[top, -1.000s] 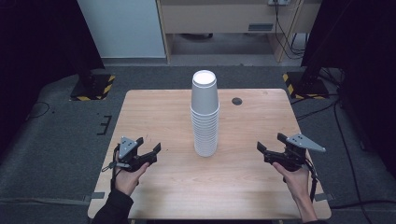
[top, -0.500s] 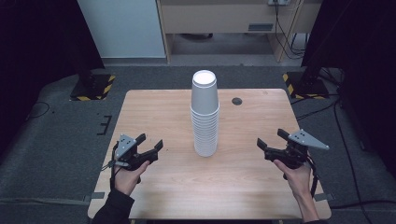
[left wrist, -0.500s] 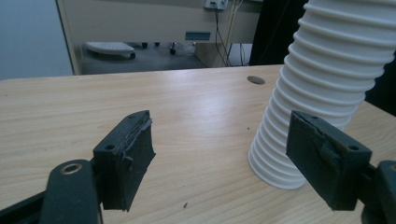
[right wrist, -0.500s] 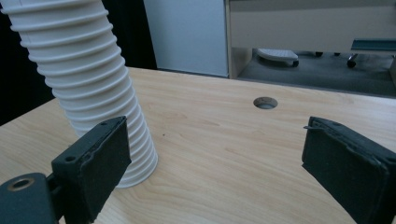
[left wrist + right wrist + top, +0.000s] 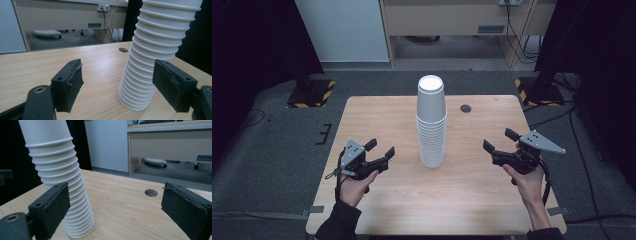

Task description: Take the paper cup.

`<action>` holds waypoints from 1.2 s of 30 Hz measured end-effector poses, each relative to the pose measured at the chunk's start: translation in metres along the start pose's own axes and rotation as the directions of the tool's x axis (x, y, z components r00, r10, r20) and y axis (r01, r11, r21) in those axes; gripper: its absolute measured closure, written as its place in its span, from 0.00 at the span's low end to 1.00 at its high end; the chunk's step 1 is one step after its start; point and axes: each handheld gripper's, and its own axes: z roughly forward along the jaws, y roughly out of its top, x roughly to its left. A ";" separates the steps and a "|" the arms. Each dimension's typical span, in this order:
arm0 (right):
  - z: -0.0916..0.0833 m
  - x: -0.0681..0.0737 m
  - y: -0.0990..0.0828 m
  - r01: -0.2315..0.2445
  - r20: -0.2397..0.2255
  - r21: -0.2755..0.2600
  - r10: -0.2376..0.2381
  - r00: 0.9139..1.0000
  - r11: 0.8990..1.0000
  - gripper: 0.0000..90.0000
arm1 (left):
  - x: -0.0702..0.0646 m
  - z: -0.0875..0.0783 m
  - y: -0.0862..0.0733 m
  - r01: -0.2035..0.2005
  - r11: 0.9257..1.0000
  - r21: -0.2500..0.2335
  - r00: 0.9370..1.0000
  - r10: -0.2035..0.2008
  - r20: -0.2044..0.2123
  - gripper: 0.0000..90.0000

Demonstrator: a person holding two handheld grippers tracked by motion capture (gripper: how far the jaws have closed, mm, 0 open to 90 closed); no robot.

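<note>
Here, a tall cup stack [image 5: 431, 125] stands upright at the middle of the table [image 5: 377, 115], with the left tongs [image 5: 381, 152] and right tongs [image 5: 497, 142] hovering well apart on either side, both released and empty, jaws aimed at the stack. The step in hand looks like an approach to take the top cup. Done well, one pair would steady the lower cups while the other pinches the top rim gently, lifting straight up to avoid toppling the stack.

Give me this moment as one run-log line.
left gripper: open, empty, left of stack | right gripper: open, empty, right of stack | cup stack: upside down, untouched, mid-table
</note>
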 end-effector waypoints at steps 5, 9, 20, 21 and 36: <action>0.000 0.005 0.011 0.006 -0.010 -0.022 -0.006 1.000 1.000 0.09 | -0.005 0.006 0.006 -0.004 1.000 -0.018 1.000 0.004 0.022 0.25; 0.004 0.009 0.018 0.014 -0.019 -0.026 -0.015 1.000 1.000 0.09 | -0.011 0.011 0.012 -0.012 0.999 -0.030 0.999 0.013 0.039 0.25; 0.018 0.024 0.037 0.016 -0.062 -0.063 -0.020 0.998 0.998 0.09 | -0.028 0.032 0.027 -0.040 0.998 -0.051 0.996 0.044 0.077 0.24; 0.020 0.026 0.038 0.015 -0.066 -0.063 -0.019 0.998 0.998 0.09 | -0.029 0.033 0.028 -0.042 0.998 -0.052 0.996 0.046 0.081 0.23; 0.043 0.043 0.056 0.027 -0.103 -0.073 -0.035 0.994 0.997 0.08 | -0.044 0.053 0.040 -0.053 0.997 -0.063 0.991 0.060 0.121 0.21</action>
